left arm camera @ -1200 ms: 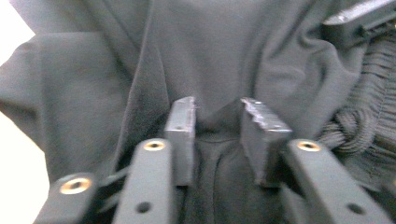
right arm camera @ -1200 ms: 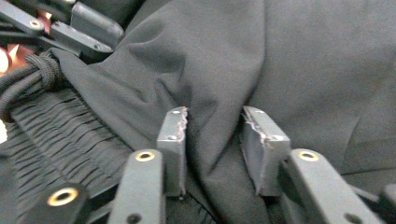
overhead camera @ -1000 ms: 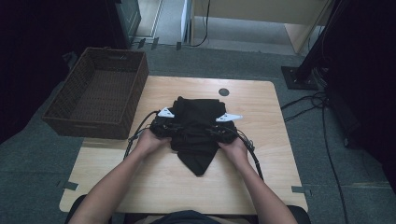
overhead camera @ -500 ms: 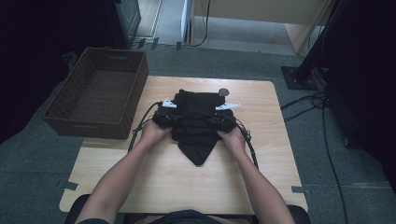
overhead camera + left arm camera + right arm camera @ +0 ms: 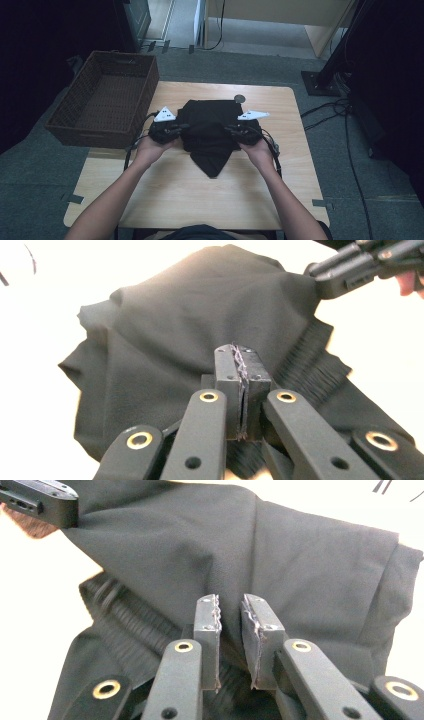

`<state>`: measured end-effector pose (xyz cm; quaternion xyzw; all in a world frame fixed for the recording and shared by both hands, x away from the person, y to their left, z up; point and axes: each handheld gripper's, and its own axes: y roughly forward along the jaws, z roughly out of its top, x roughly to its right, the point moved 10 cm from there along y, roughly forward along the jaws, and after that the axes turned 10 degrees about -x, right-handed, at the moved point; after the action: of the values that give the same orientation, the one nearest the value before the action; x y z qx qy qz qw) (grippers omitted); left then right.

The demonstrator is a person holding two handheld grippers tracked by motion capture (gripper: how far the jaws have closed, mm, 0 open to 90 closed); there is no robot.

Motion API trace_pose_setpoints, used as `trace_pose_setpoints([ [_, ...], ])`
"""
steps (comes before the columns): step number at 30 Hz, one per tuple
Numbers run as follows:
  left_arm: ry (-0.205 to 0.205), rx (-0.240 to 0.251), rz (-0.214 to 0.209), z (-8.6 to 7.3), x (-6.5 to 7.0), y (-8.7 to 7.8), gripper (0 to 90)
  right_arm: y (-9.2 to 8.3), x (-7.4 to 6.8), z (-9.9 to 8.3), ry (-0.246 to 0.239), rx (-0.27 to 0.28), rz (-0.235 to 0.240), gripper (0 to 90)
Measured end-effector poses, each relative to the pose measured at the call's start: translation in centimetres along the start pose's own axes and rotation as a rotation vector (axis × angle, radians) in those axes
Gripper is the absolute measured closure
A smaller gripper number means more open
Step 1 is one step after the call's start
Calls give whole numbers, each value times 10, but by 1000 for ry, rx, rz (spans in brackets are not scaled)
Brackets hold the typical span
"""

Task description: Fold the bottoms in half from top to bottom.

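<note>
- Wooden table point(image 5: 165, 195) in front of you stands on grey carpet, with a brown wicker basket point(image 5: 102, 100) just beside its left edge
- On the middle of the table lies the black garment point(image 5: 210, 132), already folded into a thick bundle; one narrow tail of cloth hangs toward you
- Your left gripper point(image 5: 167, 131) holds the left edge of the bundle. In the left gripper view its jaws are pressed together with only a thin layer of cloth and some threads between them, so it is clamped on the garment point(image 5: 200, 330)
- Your right gripper point(image 5: 241, 131) holds the opposite edge. In the right gripper view a narrow gap stays between its jaws and a fold of the garment point(image 5: 310, 565) seems to sit in it; the jaws have just been opening a little, so I judge this grip as weaker
- The bundle stretches across between your two hands, and its long axis runs away from you
- The basket lies to the left, nearer to your left hand, so I think a carry goes that way, left gripper first
</note>
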<state>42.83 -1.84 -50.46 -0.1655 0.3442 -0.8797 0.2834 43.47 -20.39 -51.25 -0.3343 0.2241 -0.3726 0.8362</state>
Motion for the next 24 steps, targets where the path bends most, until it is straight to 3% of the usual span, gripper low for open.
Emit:
trace_pose_setpoints([
  [1,0,0,0,0,0,0,895,-2,-2,-4,-6,-4,-2,756],
  [5,6,-62,-31,-28,17,4,895,-8,-7,-17,4,-17,16,739],
  [7,6,-75,-33,-32,18,6,882,-10,-8,-22,4,-18,23,739],
  [8,-3,-108,-33,-38,19,7,853,-11,-9,-23,7,-14,27,739],
  [12,-43,-75,-43,-28,13,-1,729,-14,-11,-22,9,4,28,739],
  [15,-47,-73,-23,-18,6,-2,704,-13,-10,-15,4,22,21,739],
  [19,-67,-91,-15,-14,-1,9,650,-6,-13,-5,11,36,29,734],
  [24,-74,-141,-41,-25,3,27,627,14,-21,-6,14,17,43,701],
])
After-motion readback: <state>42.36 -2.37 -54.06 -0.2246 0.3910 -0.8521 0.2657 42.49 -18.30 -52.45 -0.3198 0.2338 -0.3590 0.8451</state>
